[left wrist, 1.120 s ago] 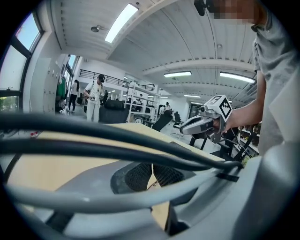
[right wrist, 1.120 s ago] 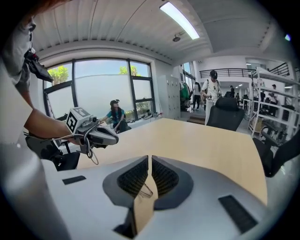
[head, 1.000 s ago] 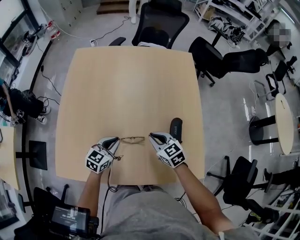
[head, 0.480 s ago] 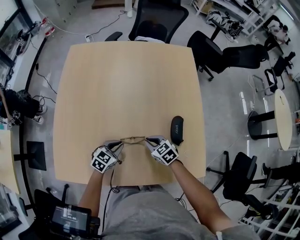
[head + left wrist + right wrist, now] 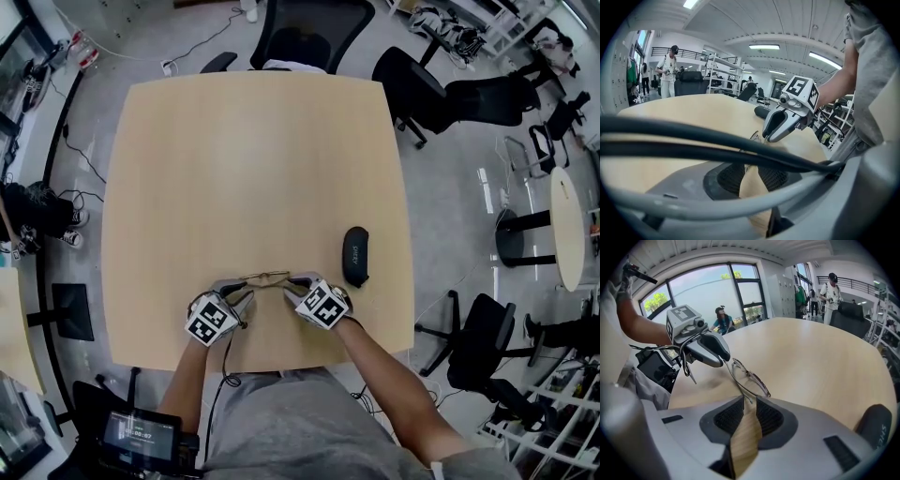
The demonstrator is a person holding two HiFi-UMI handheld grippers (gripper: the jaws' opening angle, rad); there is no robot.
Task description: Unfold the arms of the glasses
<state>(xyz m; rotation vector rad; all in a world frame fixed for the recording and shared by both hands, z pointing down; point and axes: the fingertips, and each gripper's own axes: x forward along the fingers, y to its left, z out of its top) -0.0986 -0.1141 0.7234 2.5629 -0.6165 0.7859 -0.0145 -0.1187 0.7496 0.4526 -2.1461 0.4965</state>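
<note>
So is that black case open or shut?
Shut: the black case lies flat on the table, one closed oval, no lid raised.

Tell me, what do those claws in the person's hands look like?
Both the left claw and right claw are light grey shells with dark mesh-textured pads. Each carries a white cube printed with black square markers. A dark cable trails from the left one. The person wears a grey top.

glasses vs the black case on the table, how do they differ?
The glasses are a thin wire frame; the black case is a solid oblong. The glasses lie left-to-right by the near edge; the black case points away, further right. Both are on the table.
</note>
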